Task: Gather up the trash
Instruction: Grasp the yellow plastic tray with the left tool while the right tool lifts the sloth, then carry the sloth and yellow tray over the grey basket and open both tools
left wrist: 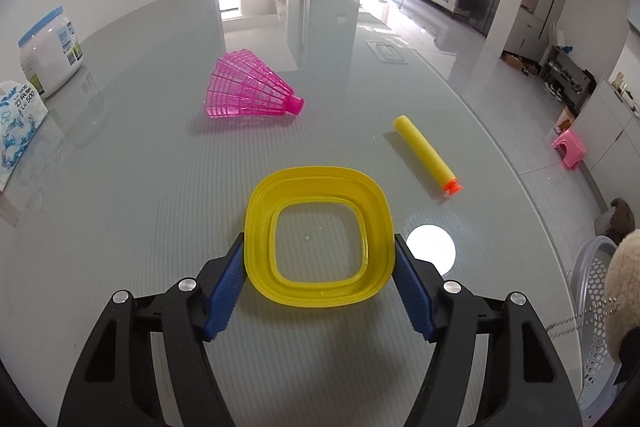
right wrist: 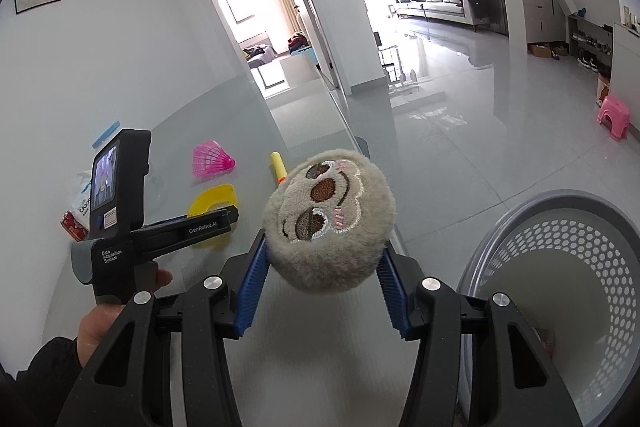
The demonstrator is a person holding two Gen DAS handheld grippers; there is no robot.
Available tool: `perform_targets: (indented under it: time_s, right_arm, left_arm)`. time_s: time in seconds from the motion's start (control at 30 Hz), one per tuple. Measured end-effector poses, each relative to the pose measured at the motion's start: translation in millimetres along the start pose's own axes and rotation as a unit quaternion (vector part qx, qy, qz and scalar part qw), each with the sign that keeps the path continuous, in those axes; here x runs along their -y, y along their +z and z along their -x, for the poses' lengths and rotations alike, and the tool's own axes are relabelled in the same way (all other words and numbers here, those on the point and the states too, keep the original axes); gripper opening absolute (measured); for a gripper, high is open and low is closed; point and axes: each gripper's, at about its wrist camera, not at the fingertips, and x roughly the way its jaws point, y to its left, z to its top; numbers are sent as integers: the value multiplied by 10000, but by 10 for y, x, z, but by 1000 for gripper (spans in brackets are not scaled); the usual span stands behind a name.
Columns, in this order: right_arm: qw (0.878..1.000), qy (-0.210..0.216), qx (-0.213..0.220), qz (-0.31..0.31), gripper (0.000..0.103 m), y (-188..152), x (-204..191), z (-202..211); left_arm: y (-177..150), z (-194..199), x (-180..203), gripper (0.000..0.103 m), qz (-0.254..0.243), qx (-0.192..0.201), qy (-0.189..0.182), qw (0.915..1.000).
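Pink stool (right wrist: 614, 117) beyond basket (right wrist: 568, 211)

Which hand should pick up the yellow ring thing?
The left. The left gripper already has its blue pads against both sides of the yellow ring. The right gripper is busy holding the plush toy near the basket.
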Motion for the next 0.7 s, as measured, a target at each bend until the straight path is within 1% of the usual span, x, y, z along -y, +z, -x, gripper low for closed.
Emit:
perform_targets:
  time_s: [0.2, 0.3, 0.4, 0.53, 0.7]
  right_arm:
    - [10000, -22, -63, -14, 50, -56, 34, 55]
    - [9999, -63, -92, -15, 50, -102, 34, 106]
    - [9999, -103, -93, -53, 50, -182, 77, 204]
    - [9997, -220, -38, -92, 50, -281, 162, 380]
    - [9989, -403, 85, -217, 50, -394, 318, 622]
  left_arm:
    - [-162, 279, 94, 67, -242, 208, -61, 9995]
    - [-262, 467, 169, 67, -401, 390, -93, 9984]
    - [-363, 623, 307, 67, -584, 517, -142, 9969]
    - [-490, 804, 555, 67, -810, 638, -301, 9942]
    - [-645, 1000, 839, 67, -1065, 697, -571, 9902]
